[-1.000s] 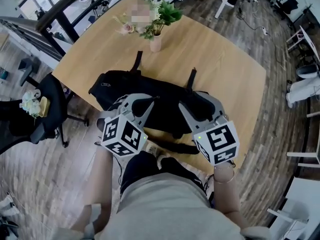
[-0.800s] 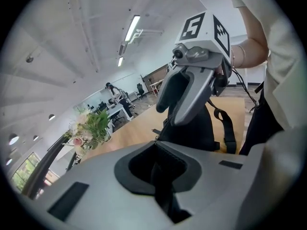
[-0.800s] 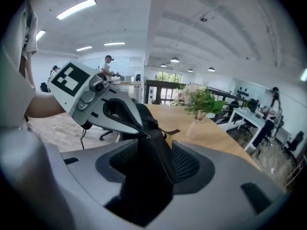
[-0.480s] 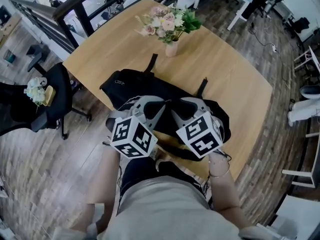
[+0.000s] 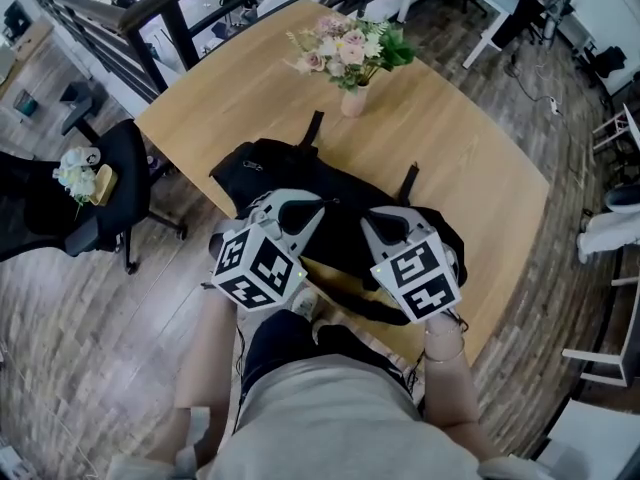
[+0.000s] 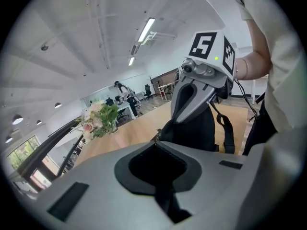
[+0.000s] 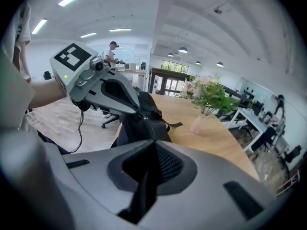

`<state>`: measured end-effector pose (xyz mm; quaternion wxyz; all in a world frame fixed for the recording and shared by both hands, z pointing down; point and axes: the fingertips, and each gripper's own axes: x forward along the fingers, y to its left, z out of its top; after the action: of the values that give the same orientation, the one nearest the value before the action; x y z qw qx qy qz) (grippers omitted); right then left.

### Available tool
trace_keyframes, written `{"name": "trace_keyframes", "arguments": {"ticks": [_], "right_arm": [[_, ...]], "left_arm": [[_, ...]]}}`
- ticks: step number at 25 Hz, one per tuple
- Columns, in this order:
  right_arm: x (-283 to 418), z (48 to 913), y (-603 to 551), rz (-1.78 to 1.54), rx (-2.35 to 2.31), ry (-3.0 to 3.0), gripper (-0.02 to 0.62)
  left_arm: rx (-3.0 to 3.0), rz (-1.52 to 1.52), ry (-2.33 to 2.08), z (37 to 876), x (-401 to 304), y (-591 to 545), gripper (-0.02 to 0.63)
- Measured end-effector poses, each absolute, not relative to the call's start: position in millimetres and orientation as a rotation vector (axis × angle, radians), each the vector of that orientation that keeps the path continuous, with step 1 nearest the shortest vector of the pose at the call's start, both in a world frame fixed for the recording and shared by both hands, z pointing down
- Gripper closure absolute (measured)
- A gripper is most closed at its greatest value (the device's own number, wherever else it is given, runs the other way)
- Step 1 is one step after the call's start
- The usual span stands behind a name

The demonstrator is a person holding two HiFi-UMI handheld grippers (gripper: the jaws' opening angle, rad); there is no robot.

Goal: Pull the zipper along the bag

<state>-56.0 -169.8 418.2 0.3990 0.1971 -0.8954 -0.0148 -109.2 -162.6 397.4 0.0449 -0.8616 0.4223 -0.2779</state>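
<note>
the black bag [image 5: 250,168] lies lengthwise along the near edge of the wooden table [image 5: 470,158], soft and slumped, with two straps [image 5: 313,128] reaching toward the far side. both grippers slant down onto its top from the near side, side by side. left gripper [image 6: 154,143]: jaws pressed together, tips against the fabric; whether any is nipped i cannot tell. right gripper [image 7: 154,142]: jaws have just been closing, now narrow on a thin dark bit of the bag.
</note>
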Motion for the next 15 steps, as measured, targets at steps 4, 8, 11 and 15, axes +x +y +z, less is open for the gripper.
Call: {"name": "trace_keyframes", "arguments": {"ticks": [4,8,11,15], "right_arm": [[-54,416,-170,-0.021,0.513,-2.277,0.569],[-52,416,-173,-0.005,0.541,-2.28,0.569],[-51,415,-175,-0.003,0.556,-2.288,0.569],[-52,417,-177,0.004,0.566,-2.279,0.569]], "left_arm": [[-2.603,-0.863,1.345,397,-126,-162,0.588],[-2.547,-0.892,1.459,399,-154,-162,0.588],[-2.526,-0.888,1.538,398,-174,-162,0.588],[-2.524,-0.857,1.634,397,-188,-163,0.586]]}}
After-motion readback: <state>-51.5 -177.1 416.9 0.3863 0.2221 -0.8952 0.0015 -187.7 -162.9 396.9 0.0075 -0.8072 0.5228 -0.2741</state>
